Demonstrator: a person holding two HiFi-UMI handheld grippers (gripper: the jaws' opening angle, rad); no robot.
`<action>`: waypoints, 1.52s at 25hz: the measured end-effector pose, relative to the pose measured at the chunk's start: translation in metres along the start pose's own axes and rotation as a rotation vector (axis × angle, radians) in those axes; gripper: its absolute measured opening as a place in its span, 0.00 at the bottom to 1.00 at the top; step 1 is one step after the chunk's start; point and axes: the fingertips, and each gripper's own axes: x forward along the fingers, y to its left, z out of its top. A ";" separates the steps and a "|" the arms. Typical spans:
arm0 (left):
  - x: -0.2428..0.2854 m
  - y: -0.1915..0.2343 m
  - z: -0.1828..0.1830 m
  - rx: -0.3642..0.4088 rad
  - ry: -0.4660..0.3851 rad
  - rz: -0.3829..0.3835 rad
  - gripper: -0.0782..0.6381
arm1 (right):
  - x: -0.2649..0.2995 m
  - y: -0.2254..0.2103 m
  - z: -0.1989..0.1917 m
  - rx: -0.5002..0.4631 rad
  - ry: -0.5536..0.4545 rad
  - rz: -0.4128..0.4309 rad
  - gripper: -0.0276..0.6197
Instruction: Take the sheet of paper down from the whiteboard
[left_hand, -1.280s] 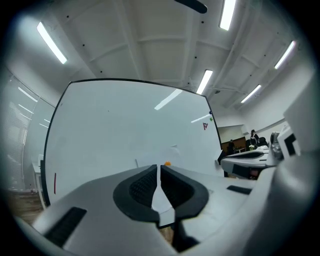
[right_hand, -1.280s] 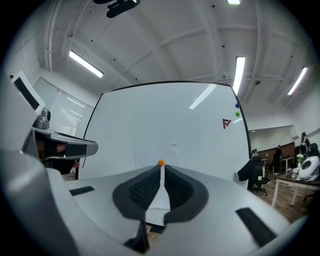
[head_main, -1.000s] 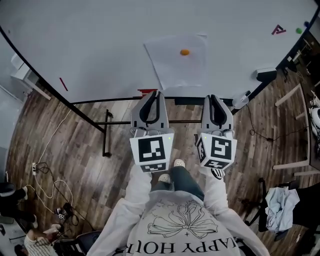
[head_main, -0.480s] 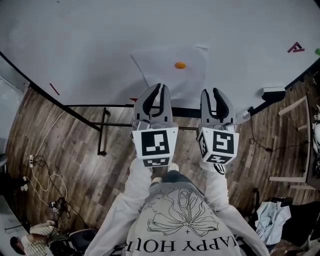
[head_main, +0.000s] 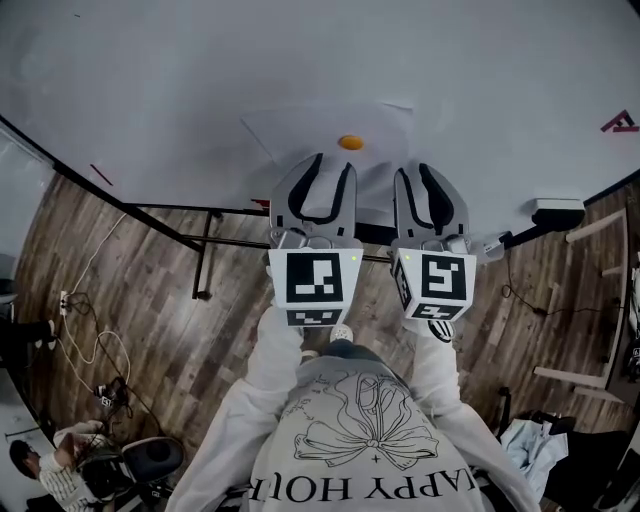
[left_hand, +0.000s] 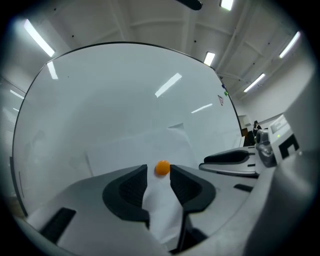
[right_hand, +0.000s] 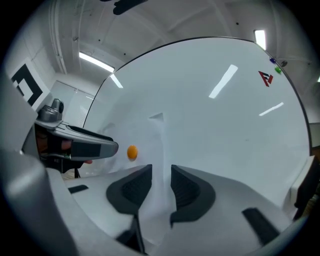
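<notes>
A white sheet of paper (head_main: 300, 130) hangs on the whiteboard (head_main: 150, 80), pinned by a small orange magnet (head_main: 350, 142). My left gripper (head_main: 328, 166) points level at the board, just below the magnet. In the left gripper view the magnet (left_hand: 162, 168) sits just beyond the tips of the left gripper (left_hand: 159, 173). Its jaws are opening, and nothing is pressed between them. My right gripper (head_main: 420, 172) is beside it. Its jaws are opening too, and the right gripper (right_hand: 161, 170) frames the paper's right edge (right_hand: 161, 142) without gripping it. There the magnet (right_hand: 132, 152) lies to the left.
A board eraser (head_main: 557, 212) rests on the ledge at the right. A red mark (head_main: 620, 122) is on the board's far right. The board's black stand (head_main: 200, 245) crosses the wooden floor (head_main: 130, 300). Cables (head_main: 85, 350) lie at the left, near a seated person (head_main: 45, 465).
Both grippers have moved forward to the whiteboard and now overlap the paper's lower part. Both pairs of jaws, shut a second ago, now stand apart.
</notes>
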 end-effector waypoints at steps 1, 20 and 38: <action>0.003 -0.002 -0.001 0.006 0.005 -0.002 0.30 | 0.002 0.001 0.000 -0.005 -0.003 0.015 0.22; 0.044 -0.010 -0.013 0.062 0.111 0.047 0.37 | 0.023 0.004 -0.008 0.021 0.001 0.136 0.10; 0.044 -0.008 -0.009 0.073 0.130 0.064 0.27 | 0.025 0.005 -0.008 0.048 0.021 0.092 0.05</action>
